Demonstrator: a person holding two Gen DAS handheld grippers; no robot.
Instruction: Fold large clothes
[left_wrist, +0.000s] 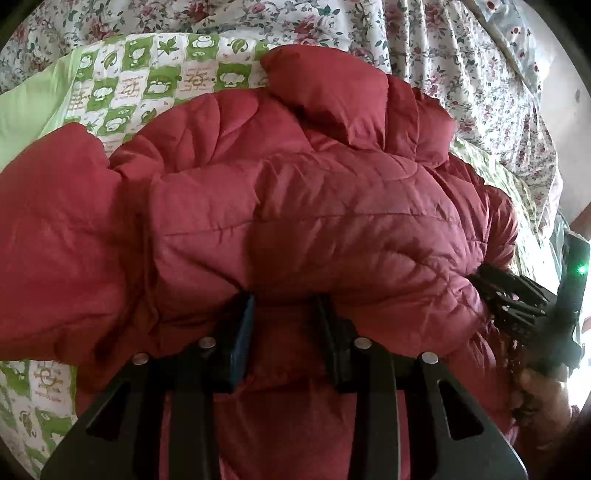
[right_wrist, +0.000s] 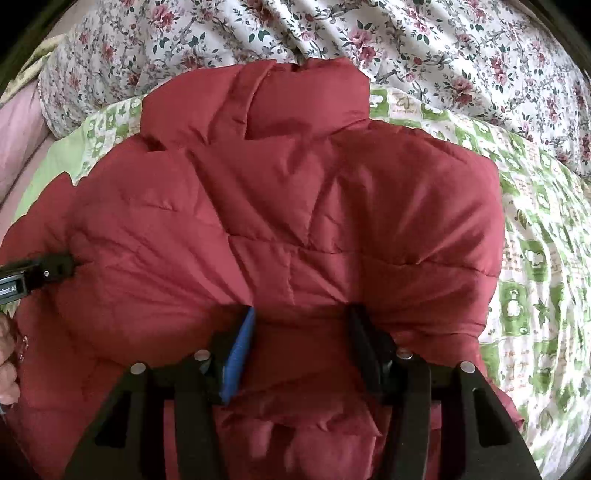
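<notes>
A dark red puffer jacket (left_wrist: 295, 206) lies bunched on the bed and also fills the right wrist view (right_wrist: 295, 206), its collar at the far end. My left gripper (left_wrist: 284, 306) has its fingers pushed into the near fold of the jacket, with red padding pinched between them. My right gripper (right_wrist: 301, 317) grips the near edge the same way, its fingertips buried in the fabric. The right gripper also shows at the jacket's right side in the left wrist view (left_wrist: 491, 291), and the left gripper at the jacket's left side in the right wrist view (right_wrist: 70, 264).
A green and white checked quilt (right_wrist: 532, 258) lies under the jacket. A floral bedsheet (right_wrist: 406, 40) is rumpled behind it. A pink cloth (right_wrist: 18, 136) lies at the far left. A hand (left_wrist: 543, 395) holds the right gripper's handle.
</notes>
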